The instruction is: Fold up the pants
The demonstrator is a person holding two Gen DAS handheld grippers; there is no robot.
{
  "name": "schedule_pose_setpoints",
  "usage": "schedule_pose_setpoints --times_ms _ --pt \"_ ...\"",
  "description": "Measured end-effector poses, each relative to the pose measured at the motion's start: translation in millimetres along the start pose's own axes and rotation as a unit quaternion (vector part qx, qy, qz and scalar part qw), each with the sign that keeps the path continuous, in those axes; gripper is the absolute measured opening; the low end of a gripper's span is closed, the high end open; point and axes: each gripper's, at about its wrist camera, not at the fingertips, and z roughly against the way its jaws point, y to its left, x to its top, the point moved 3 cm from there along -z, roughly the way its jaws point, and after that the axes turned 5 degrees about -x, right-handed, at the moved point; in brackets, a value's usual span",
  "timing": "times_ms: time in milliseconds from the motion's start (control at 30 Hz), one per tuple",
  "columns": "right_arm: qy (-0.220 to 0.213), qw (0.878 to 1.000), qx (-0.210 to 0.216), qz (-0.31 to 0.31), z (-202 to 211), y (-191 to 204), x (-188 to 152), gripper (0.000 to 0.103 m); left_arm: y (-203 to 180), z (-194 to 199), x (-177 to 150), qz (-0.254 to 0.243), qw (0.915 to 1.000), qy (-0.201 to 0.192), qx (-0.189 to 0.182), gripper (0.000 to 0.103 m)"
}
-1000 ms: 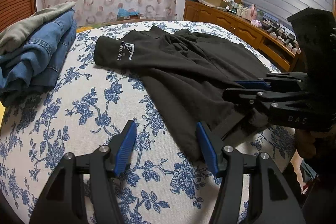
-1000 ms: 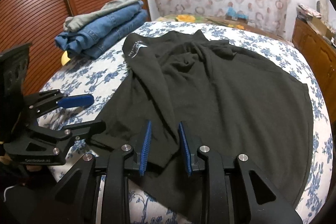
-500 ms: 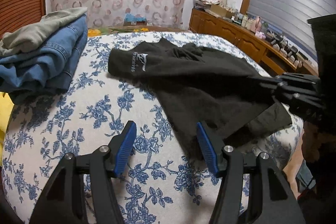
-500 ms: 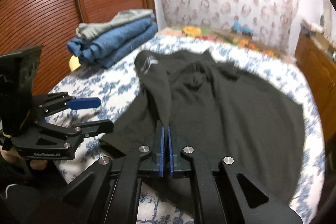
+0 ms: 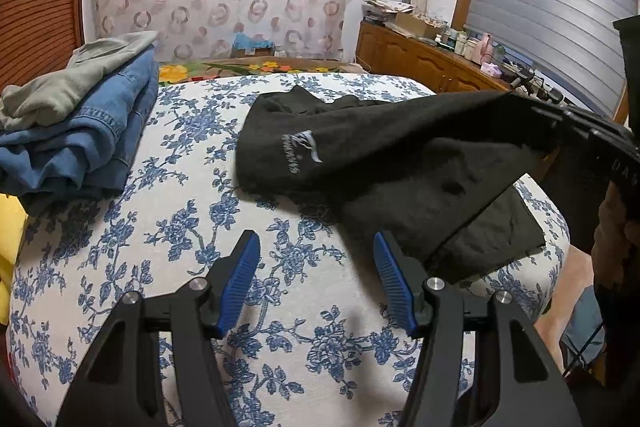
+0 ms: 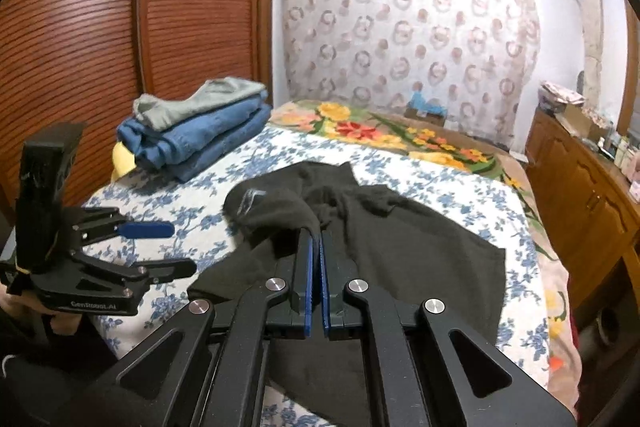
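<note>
While the right gripper (image 6: 316, 247) has its jaws pressed together on a fold of the black pants (image 6: 400, 247), lifting that edge off the bed (image 5: 168, 235), the left gripper (image 5: 316, 267) hovers over the floral sheet with jaws wide apart, gripping nothing — the rest of the pants lies spread on the bed, near a stack of folded jeans (image 5: 92, 143)

Black pants (image 5: 384, 163), rumpled, one edge lifted off the bed.
</note>
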Motion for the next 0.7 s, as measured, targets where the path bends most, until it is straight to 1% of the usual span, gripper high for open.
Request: schedule_pose_setpoints --times_ms 167,467,567,700 --pt "-0.011 1.0 -0.02 0.002 15 -12 0 0.001 -4 -1 3 -0.002 1.0 -0.001 -0.005 0.059" --pt "-0.014 0.998 -0.058 -0.015 34 -39 -17 0.001 -24 -9 16 -0.029 0.9993 -0.001 -0.021 0.059" --pt "-0.005 0.998 -0.056 -0.025 33 -46 -24 0.001 -27 -15 16 -0.029 0.9993 0.003 -0.022 0.059" --pt "0.01 0.998 -0.04 -0.039 24 -51 -38 0.001 -30 -24 11 -0.03 0.9992 0.016 -0.02 0.059"
